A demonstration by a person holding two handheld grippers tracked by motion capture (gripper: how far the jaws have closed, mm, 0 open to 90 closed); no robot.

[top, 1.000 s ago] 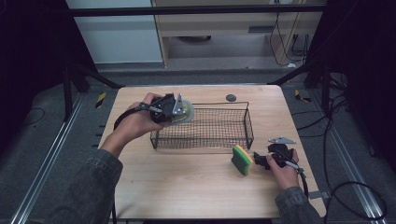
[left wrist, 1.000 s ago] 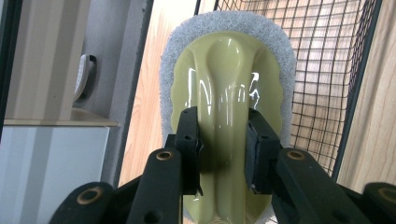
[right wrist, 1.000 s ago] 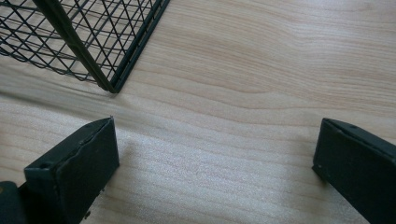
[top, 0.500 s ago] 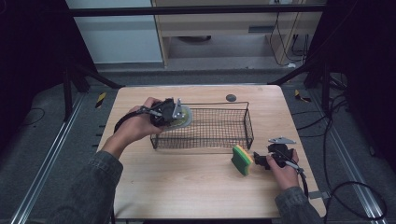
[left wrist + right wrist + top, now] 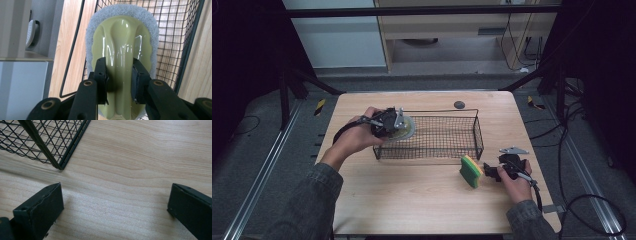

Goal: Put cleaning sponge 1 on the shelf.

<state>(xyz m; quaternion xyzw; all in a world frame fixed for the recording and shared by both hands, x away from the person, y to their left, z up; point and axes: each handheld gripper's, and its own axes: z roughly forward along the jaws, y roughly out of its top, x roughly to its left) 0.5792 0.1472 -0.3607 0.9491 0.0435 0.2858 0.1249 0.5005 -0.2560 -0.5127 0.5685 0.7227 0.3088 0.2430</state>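
Observation:
My left gripper (image 5: 398, 125) is shut on a scrubber (image 5: 406, 127) and holds it at the left end of a black wire basket (image 5: 479, 134). In the left gripper view, the jaws pinch the glossy yellow-green handle of the scrubber (image 5: 122, 37), whose white pad rims it, with the basket (image 5: 175, 37) mesh behind. A green and yellow sponge (image 5: 470, 171) stands on edge on the wooden table (image 5: 412, 200), just in front of the basket. My right gripper (image 5: 489, 172) rests right of the sponge. Its jaws (image 5: 116, 187) are open over bare wood, with the basket (image 5: 50, 140) corner beyond.
A small dark round object (image 5: 459, 104) lies on the table behind the basket. Black frame posts (image 5: 292, 80) stand at the table's far corners. Cables (image 5: 592, 200) trail on the floor to the right.
My left gripper has carried the scrubber slightly left and nearer, along the basket's left end. The right gripper and the sponge have not moved.

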